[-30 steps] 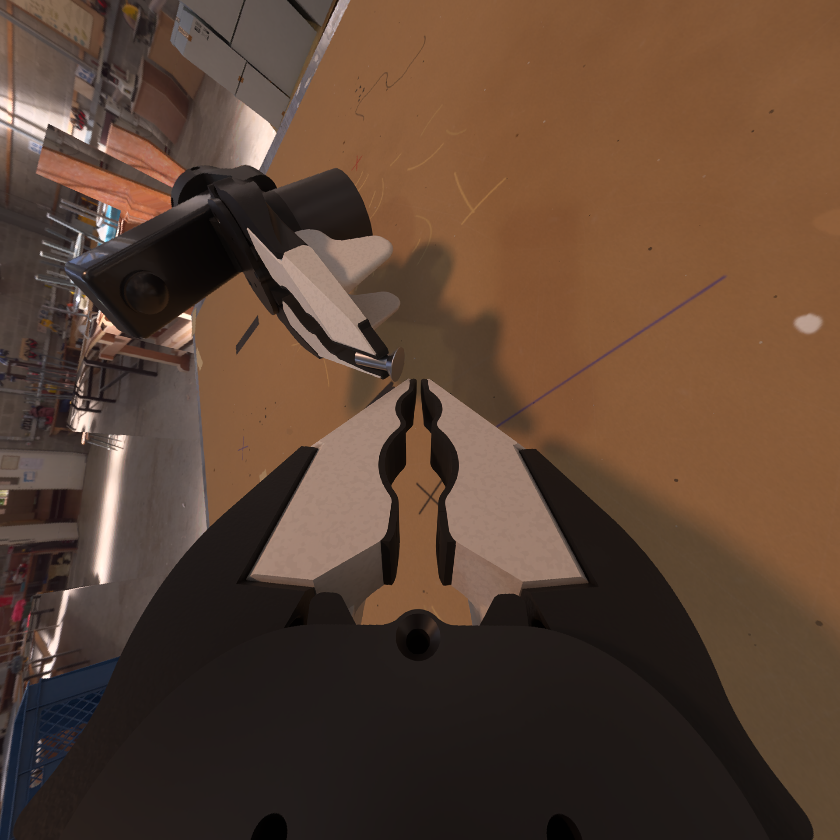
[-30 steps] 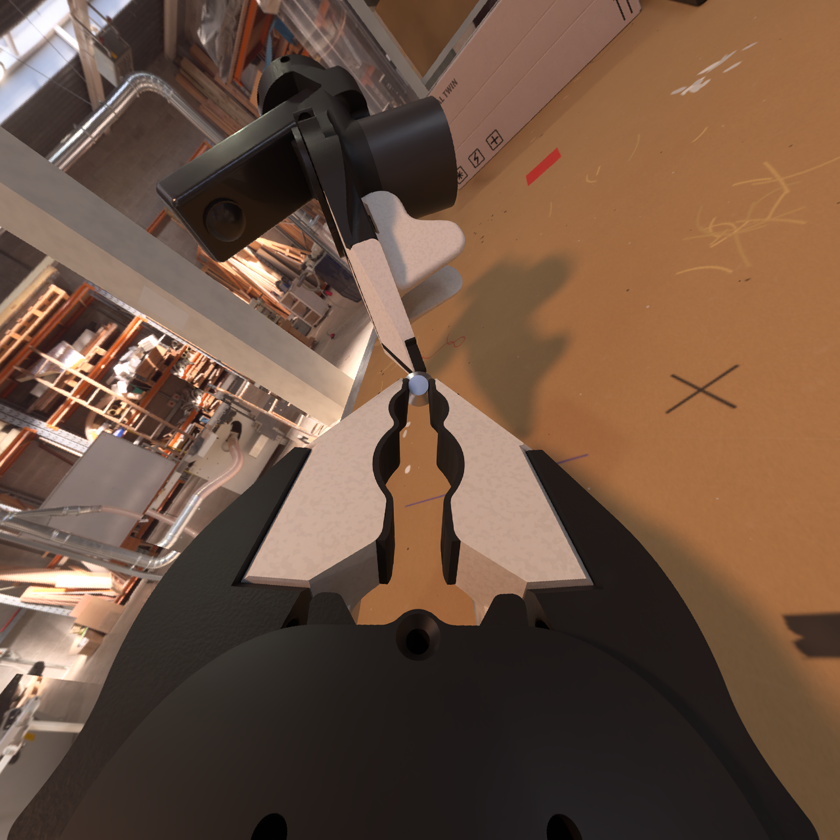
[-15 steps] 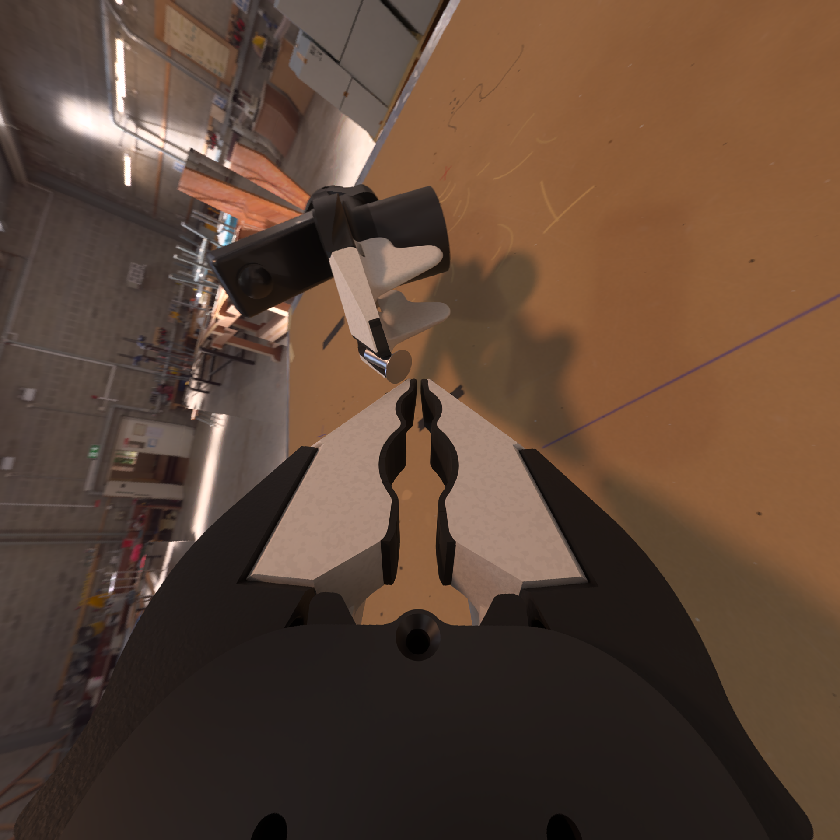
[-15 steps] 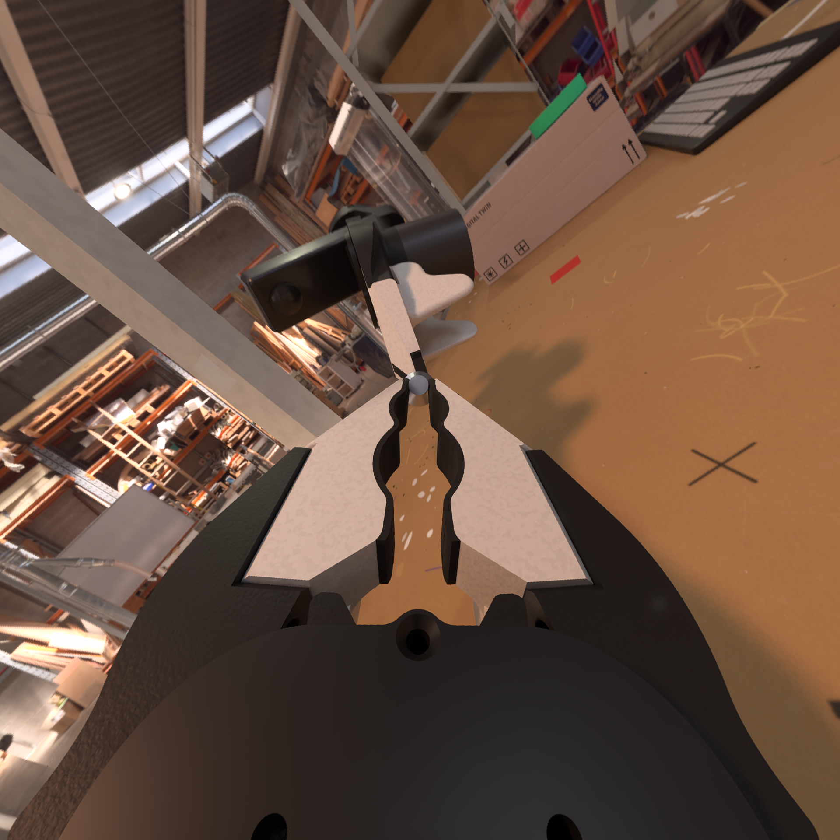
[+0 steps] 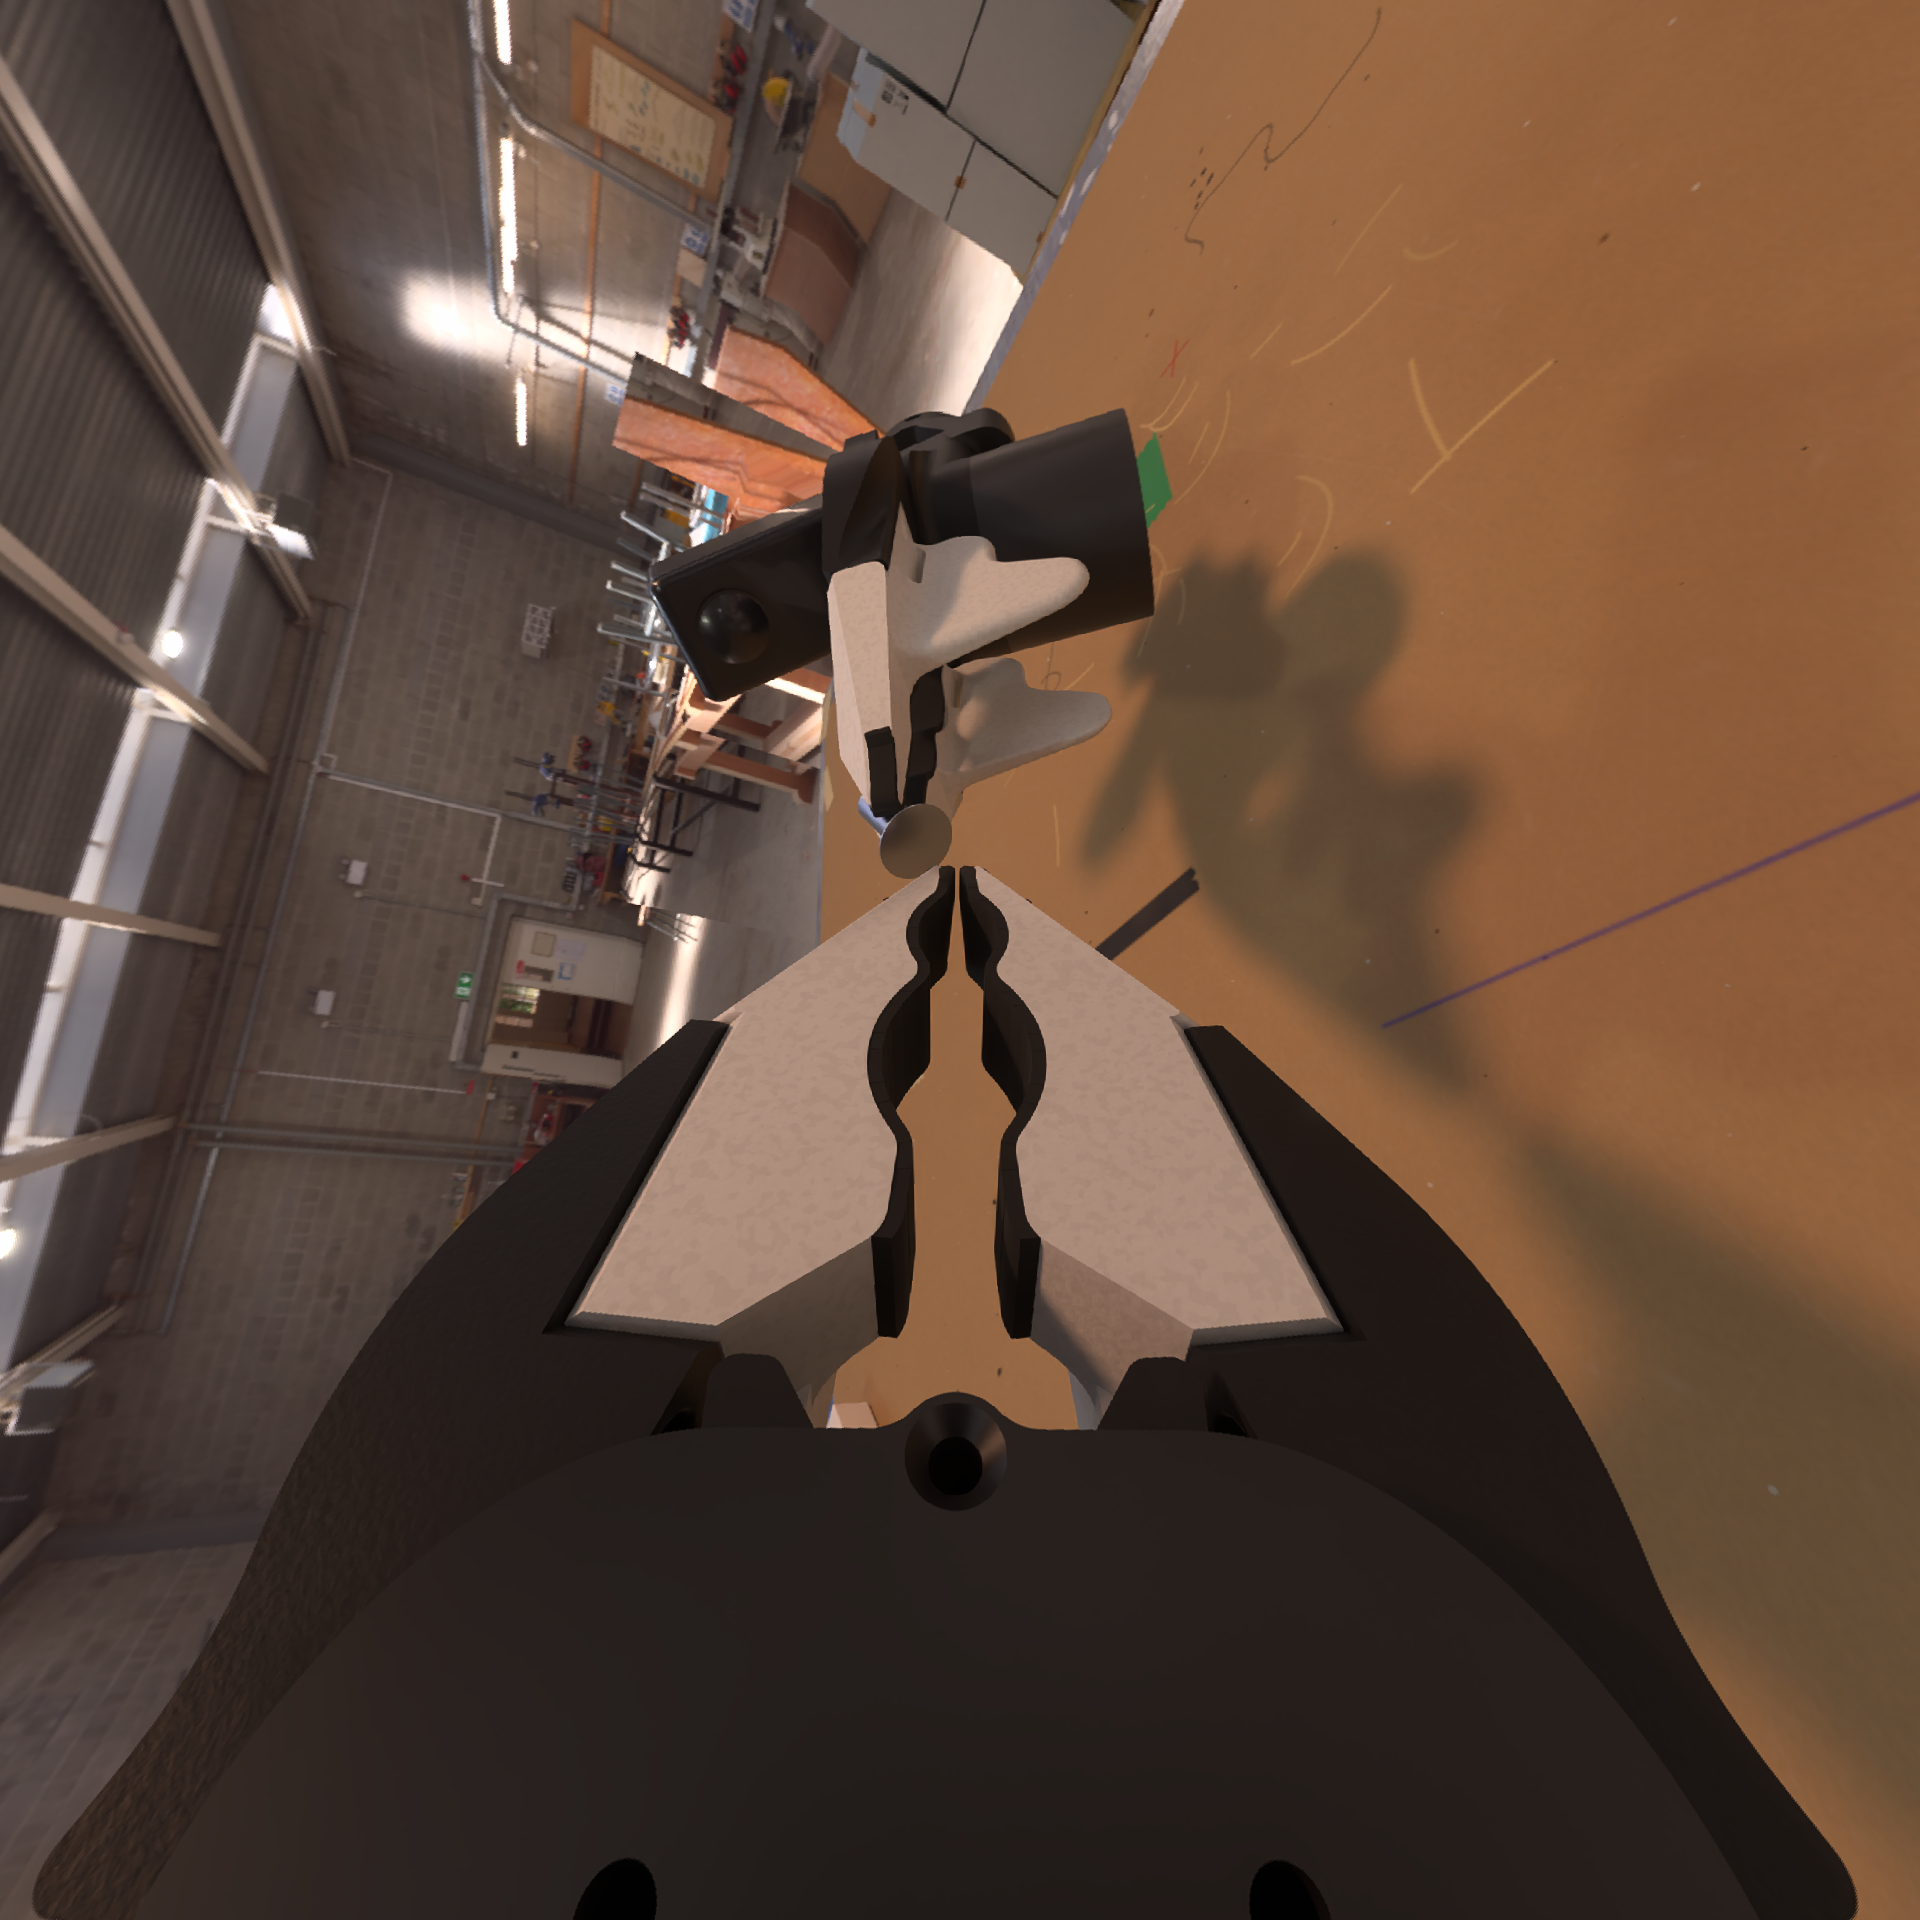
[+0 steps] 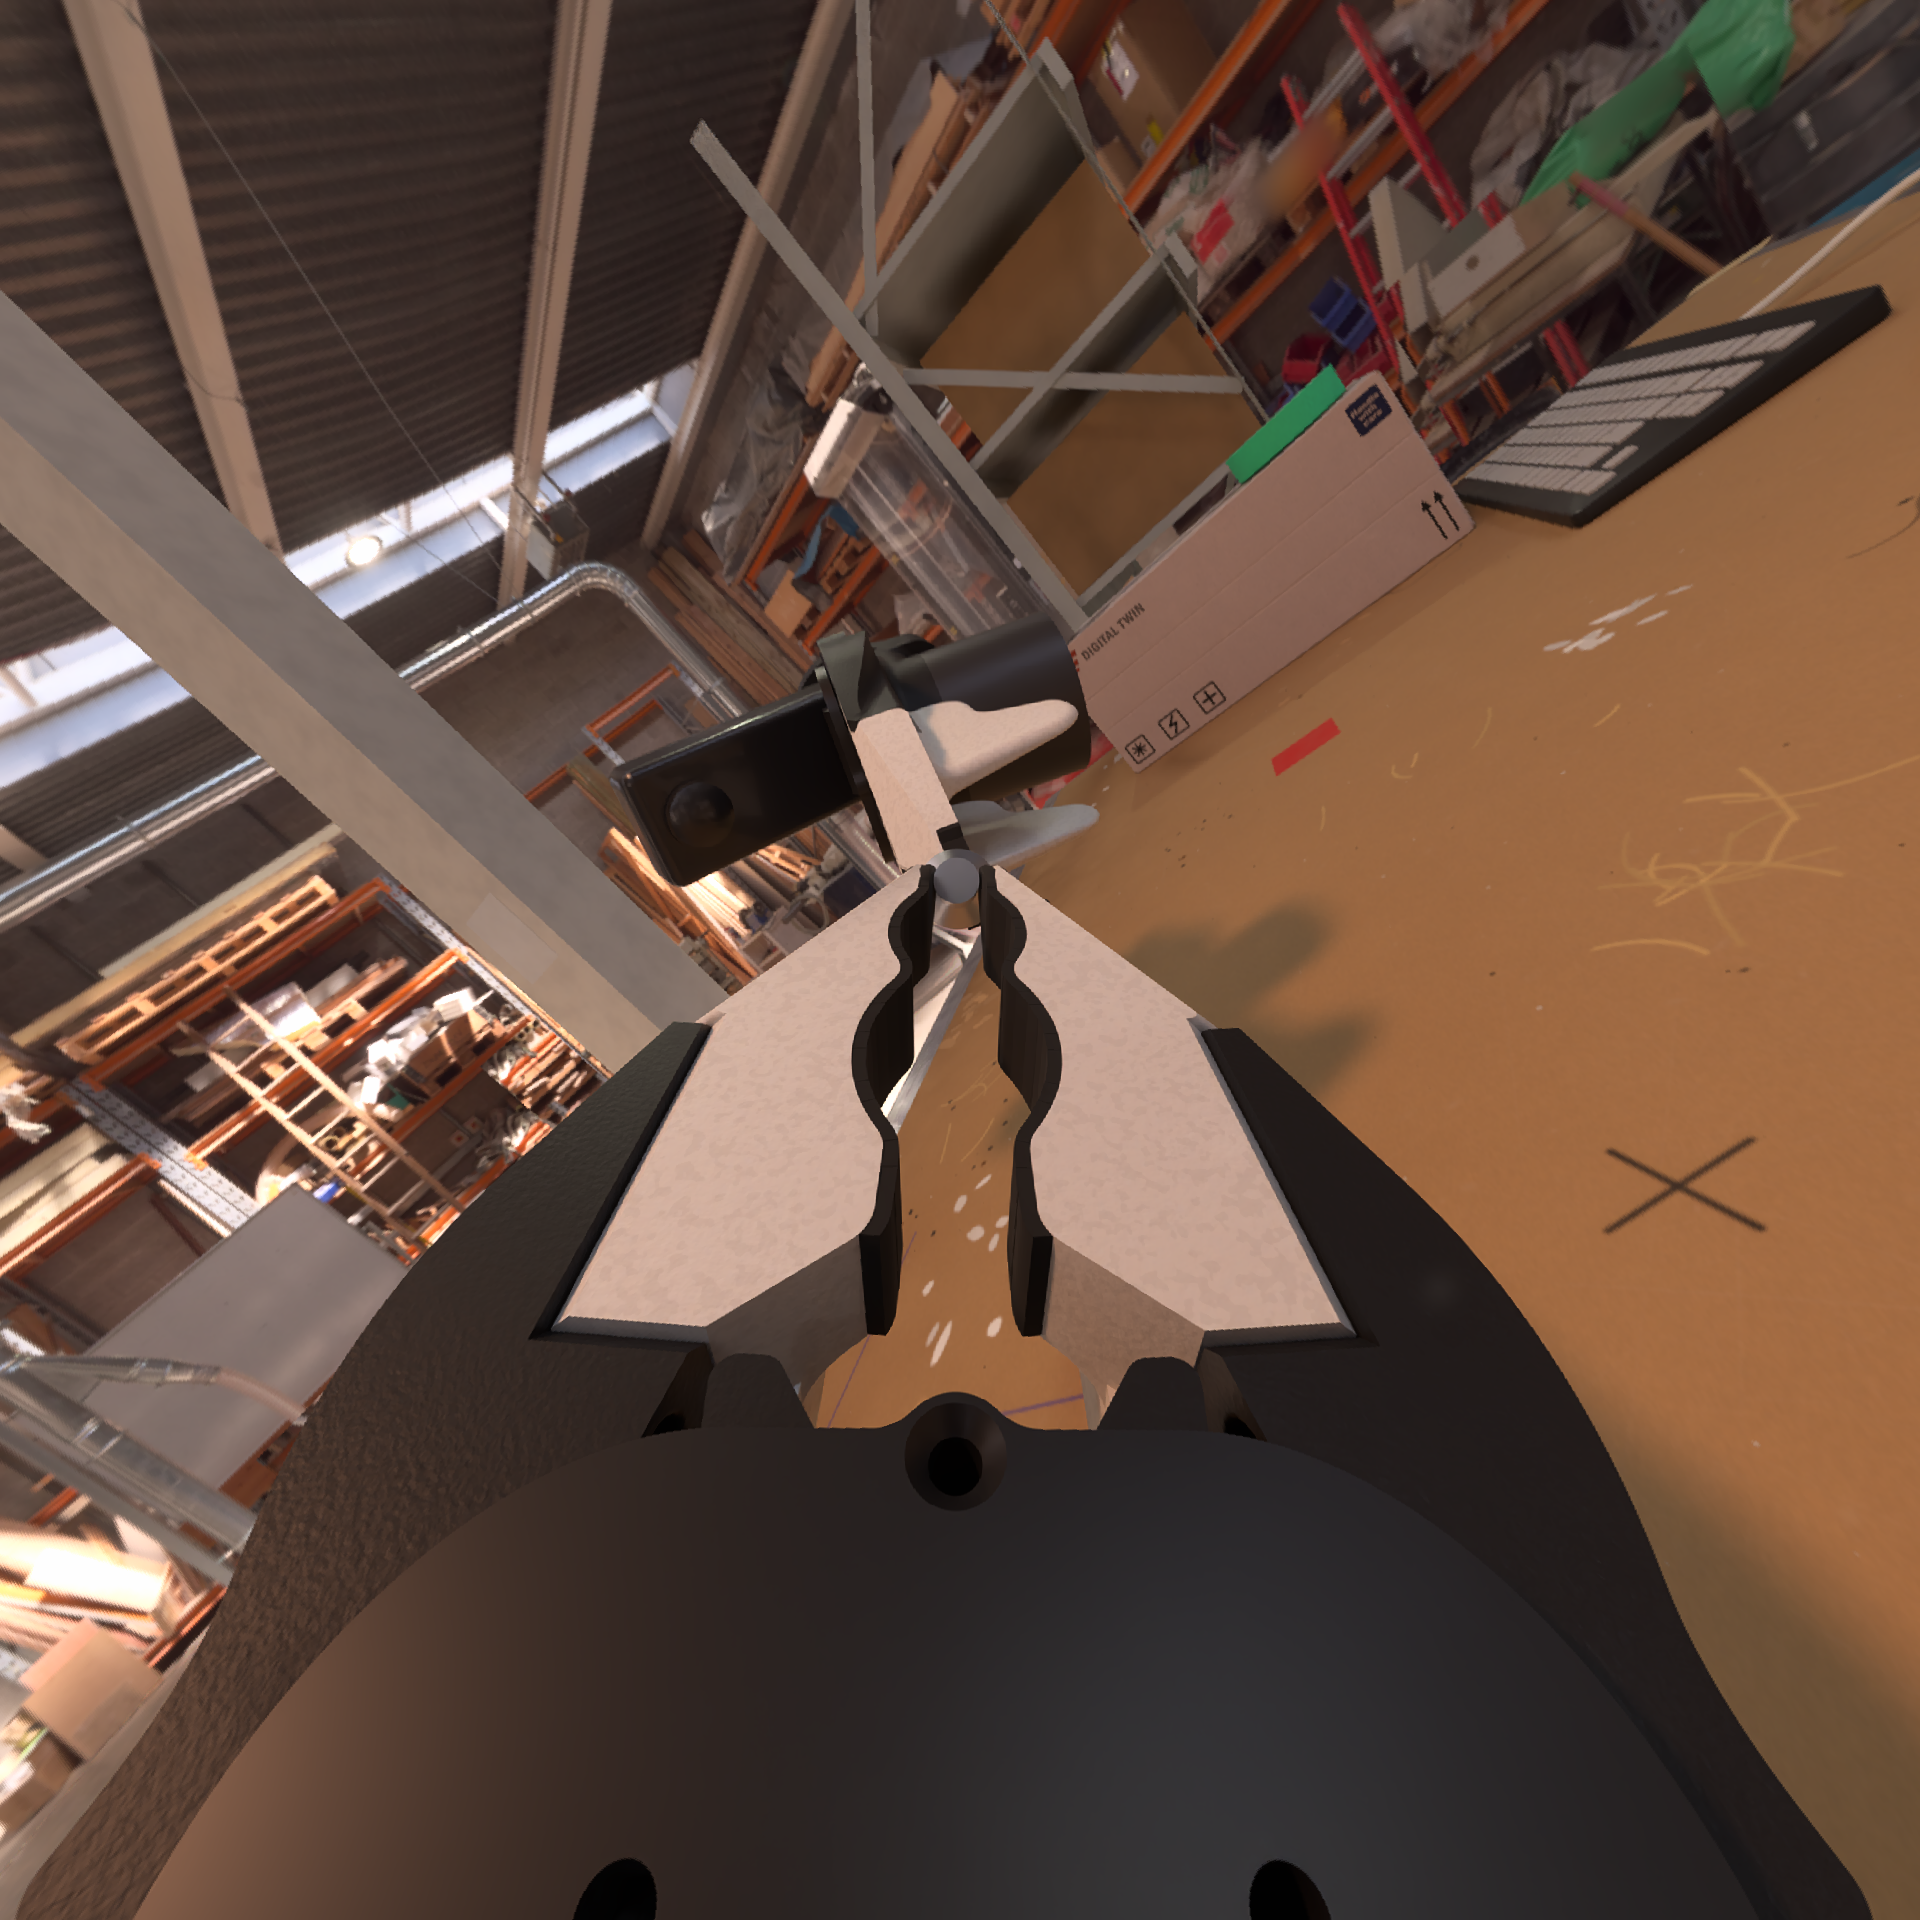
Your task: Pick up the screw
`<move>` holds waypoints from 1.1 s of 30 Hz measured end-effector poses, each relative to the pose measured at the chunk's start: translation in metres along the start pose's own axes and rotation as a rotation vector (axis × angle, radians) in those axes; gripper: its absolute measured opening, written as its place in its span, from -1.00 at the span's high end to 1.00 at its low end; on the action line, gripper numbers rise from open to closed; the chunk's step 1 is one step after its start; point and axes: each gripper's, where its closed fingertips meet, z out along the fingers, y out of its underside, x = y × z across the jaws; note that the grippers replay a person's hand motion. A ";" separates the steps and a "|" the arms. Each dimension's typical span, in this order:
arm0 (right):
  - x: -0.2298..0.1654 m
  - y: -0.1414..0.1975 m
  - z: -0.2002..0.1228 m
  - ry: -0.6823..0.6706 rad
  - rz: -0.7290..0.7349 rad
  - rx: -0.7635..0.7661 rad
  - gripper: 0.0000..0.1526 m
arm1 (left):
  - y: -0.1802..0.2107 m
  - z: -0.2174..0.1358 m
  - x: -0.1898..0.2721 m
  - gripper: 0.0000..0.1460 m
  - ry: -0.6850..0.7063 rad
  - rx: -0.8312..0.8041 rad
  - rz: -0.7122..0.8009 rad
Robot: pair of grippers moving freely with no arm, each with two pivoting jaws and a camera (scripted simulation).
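The screw point(image 6: 956, 881) is a small silver metal piece pinched at the very tips of my right gripper point(image 6: 956, 898), which is shut on it, held in the air above the brown table point(image 6: 1558, 935). In the left wrist view the screw's flat round head point(image 5: 914, 840) sticks out of the right gripper point(image 5: 902, 805), just beyond my left gripper point(image 5: 956, 881). The left gripper's jaws are closed with only a thin slit and hold nothing. In the right wrist view the left gripper point(image 6: 940, 847) points at the screw from the far side, almost touching it.
A black keyboard point(image 6: 1662, 416) and a flat cardboard box point(image 6: 1278, 582) lie at the far side of the table. A red tape mark point(image 6: 1306, 746) and a black cross mark point(image 6: 1683, 1184) are on the board. The table edge point(image 5: 1039, 281) runs along the left, with a workshop hall beyond.
Both views have tilted up and drawn away from the table, showing more of the hall. The right gripper keeps the screw. The two grippers stay tip to tip.
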 end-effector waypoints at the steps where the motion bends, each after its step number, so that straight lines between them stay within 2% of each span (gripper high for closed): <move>1: -0.001 -0.001 0.000 -0.003 0.000 0.009 0.90 | 0.000 0.000 -0.001 0.99 -0.011 -0.002 0.003; 22: -0.007 -0.022 0.003 -0.043 0.003 0.181 0.90 | 0.000 -0.001 -0.021 1.00 -0.215 -0.086 0.100; 33: -0.006 -0.020 0.003 -0.018 0.000 0.152 0.90 | 0.000 -0.002 -0.021 1.00 -0.215 -0.093 0.104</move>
